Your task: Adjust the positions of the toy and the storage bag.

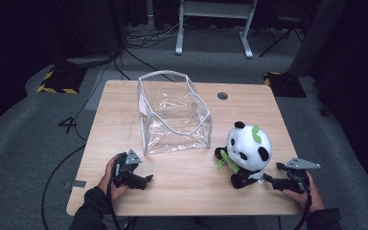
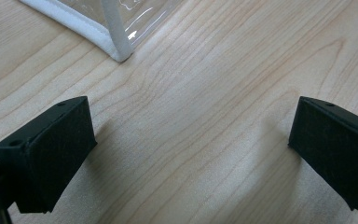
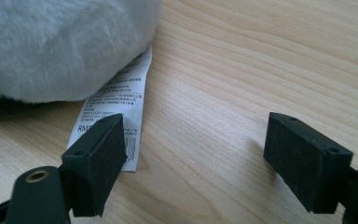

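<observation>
Near edge: left tool (image 1: pixel 146 179) rests low on the surface (image 1: pixel 182 187), jaws spread wide, nothing between them but bare wood. In its own view a bag corner (image 2: pixel 120 52) sits just ahead.

Right tool (image 1: pixel 268 179) lies close against the panda (image 1: pixel 245 152), jaws parted and gripping nothing. The right gripper view shows the sewn-in label (image 3: pixel 116 112) flat on the wood by one jaw, white plush bulging just beyond.

Step, as judged: approach to the panda, no grasp yet. Next move likely calls for the right tool to push in around the soft body or a foot and close, while the left tool steadies the bag.

Mid-surface: clear bag (image 1: pixel 175 115) stands open-topped, white-edged, apparently empty. The panda sits outside it, just to its right.
</observation>
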Motion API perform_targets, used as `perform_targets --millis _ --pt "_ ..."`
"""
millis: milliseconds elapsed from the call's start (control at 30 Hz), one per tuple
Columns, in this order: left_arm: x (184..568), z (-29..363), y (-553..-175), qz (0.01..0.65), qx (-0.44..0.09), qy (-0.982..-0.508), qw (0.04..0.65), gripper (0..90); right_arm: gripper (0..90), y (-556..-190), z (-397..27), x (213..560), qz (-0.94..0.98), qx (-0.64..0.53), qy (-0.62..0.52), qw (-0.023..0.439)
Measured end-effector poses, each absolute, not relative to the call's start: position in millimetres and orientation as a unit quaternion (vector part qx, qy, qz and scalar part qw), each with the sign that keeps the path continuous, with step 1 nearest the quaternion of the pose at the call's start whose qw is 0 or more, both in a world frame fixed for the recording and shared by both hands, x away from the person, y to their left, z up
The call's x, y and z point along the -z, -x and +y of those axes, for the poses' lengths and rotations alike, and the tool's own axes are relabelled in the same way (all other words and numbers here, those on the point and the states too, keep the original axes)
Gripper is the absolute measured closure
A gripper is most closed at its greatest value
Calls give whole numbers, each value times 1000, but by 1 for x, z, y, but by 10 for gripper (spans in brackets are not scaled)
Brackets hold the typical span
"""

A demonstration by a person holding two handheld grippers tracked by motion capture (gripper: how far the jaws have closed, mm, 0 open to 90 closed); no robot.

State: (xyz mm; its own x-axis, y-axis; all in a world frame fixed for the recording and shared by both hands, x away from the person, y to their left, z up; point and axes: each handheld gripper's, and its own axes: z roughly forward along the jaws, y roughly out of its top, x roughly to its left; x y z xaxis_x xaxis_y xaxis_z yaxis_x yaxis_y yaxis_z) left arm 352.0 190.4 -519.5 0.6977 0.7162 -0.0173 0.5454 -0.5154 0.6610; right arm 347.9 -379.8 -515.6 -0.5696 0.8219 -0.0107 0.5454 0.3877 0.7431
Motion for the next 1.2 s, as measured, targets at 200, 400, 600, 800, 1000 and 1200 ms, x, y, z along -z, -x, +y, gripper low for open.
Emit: perform_targets --millis 200,400,600,800,1000,1200 --pt "520 192 -352 366 -131 -861 329 3 205 -348 -380 516 810 -358 -422 193" --pt "519 194 -352 368 -130 -860 327 4 204 -348 -380 516 811 -358 -421 193" --pt "519 196 -351 364 -130 -862 328 5 218 -345 -380 512 813 -355 -419 196" --pt "519 196 -350 365 -130 -861 328 5 214 -334 -374 491 801 -390 -397 221" --pt "519 196 -350 365 -129 -861 329 5 211 -327 -368 477 797 -407 -384 226" --pt "519 196 -350 366 -130 -861 328 5 198 -323 -361 468 794 -421 -378 223"
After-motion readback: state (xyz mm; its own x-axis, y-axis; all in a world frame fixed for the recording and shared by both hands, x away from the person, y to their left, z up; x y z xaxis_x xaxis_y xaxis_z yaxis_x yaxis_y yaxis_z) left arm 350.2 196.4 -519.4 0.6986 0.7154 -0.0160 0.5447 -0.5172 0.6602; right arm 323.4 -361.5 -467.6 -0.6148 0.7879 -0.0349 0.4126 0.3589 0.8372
